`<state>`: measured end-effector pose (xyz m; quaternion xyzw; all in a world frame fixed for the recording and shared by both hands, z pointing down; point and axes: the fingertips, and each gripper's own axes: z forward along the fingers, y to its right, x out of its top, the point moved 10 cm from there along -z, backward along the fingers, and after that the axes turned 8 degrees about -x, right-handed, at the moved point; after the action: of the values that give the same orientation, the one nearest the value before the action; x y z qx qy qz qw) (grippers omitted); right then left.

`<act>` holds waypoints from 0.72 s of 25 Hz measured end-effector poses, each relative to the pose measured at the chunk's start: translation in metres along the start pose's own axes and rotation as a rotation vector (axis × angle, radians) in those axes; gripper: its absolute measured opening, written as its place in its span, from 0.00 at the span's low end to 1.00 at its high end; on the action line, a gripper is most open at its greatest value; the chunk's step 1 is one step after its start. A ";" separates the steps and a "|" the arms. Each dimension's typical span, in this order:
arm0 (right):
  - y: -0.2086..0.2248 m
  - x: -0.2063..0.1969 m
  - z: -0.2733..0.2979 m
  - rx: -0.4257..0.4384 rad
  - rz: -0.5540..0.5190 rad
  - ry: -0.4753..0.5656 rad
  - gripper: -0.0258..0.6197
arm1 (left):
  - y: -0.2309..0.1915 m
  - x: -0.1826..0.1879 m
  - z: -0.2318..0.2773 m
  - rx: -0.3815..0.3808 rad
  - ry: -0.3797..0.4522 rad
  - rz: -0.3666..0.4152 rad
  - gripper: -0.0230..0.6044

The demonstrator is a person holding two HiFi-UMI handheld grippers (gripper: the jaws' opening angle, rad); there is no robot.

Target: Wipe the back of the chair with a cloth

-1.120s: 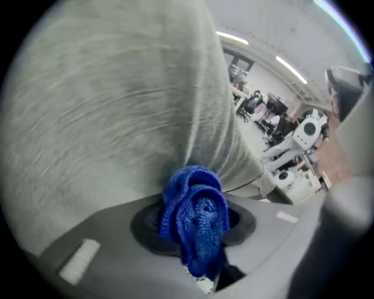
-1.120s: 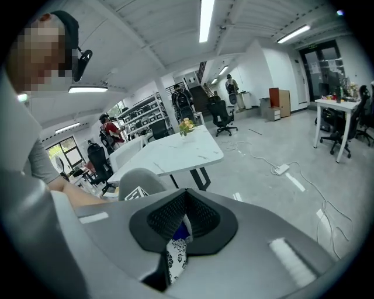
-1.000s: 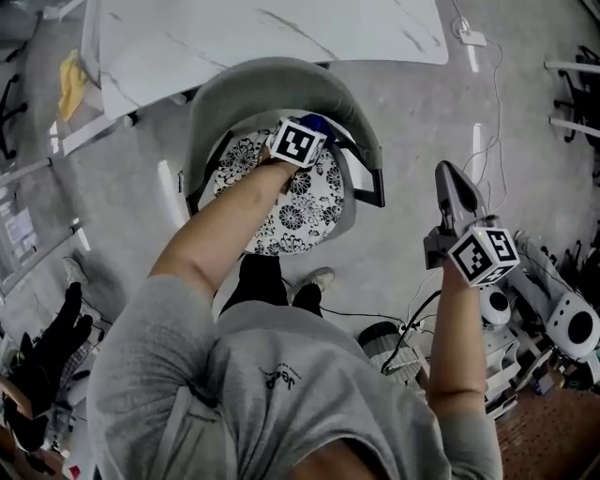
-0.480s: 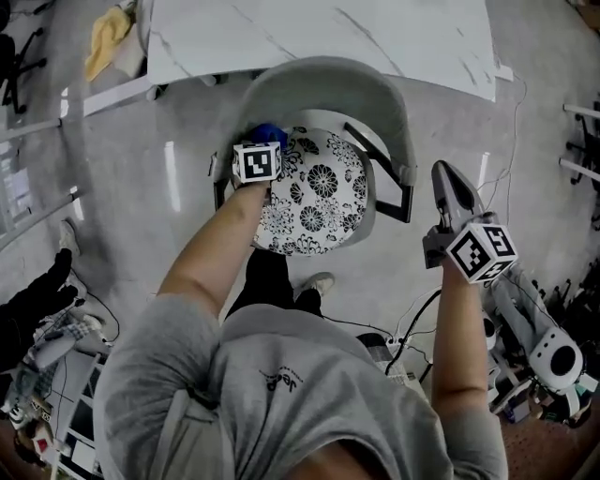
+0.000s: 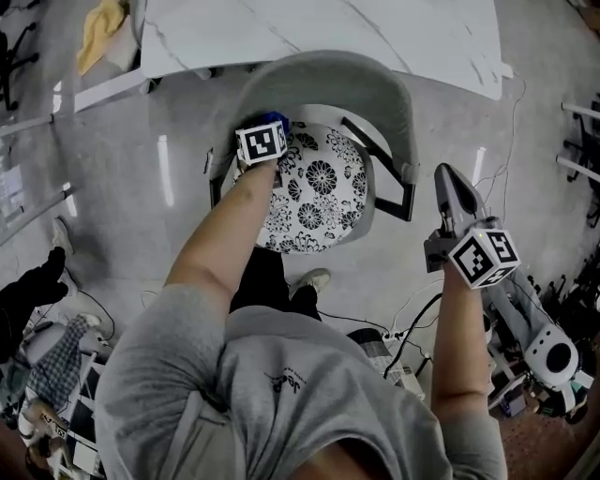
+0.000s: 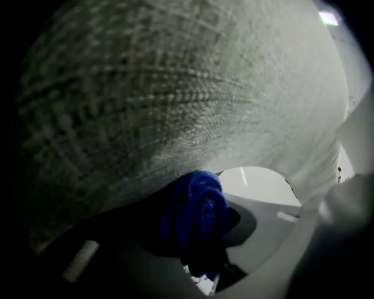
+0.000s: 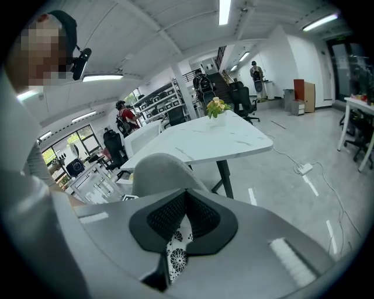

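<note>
the marble-topped desk (image 5: 375, 37) is standing just beyond the chair, whose grey fabric backrest (image 5: 328, 75) is curving round a floral seat cushion (image 5: 319, 197). the left claw (image 5: 265, 129) is clamping a bunched blue cloth (image 6: 197, 210), which seems to be touching the backrest's inner face near its left end. the rest of the curve is running off to that claw's right, so the wipe probably needs to travel that way. the right claw (image 7: 183, 225) is hanging well apart beside the chair, jaws together and holding nothing.

The chair (image 5: 330, 82) sits upper centre, the table (image 5: 309, 28) behind it along the top edge. The cloth (image 5: 275, 119), in the left gripper (image 5: 266, 137), touches the chair back's left inside. The right gripper (image 5: 454, 187) stands apart at right.
</note>
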<state>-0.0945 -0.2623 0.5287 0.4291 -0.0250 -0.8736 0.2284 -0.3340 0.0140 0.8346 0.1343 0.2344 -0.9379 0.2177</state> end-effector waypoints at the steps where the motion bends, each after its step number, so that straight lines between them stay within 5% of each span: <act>1: 0.002 -0.001 -0.002 -0.005 0.003 0.001 0.04 | 0.002 0.002 0.002 -0.002 0.000 0.008 0.31; 11: 0.030 -0.005 -0.017 -0.056 0.036 0.023 0.04 | 0.056 0.026 0.032 -0.084 0.001 0.265 0.31; 18: 0.057 -0.009 -0.036 -0.111 0.078 0.048 0.04 | 0.115 0.032 0.059 -0.209 -0.016 0.464 0.31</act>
<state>-0.0411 -0.3041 0.5265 0.4354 0.0122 -0.8534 0.2864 -0.3168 -0.1178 0.8300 0.1541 0.2914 -0.8345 0.4416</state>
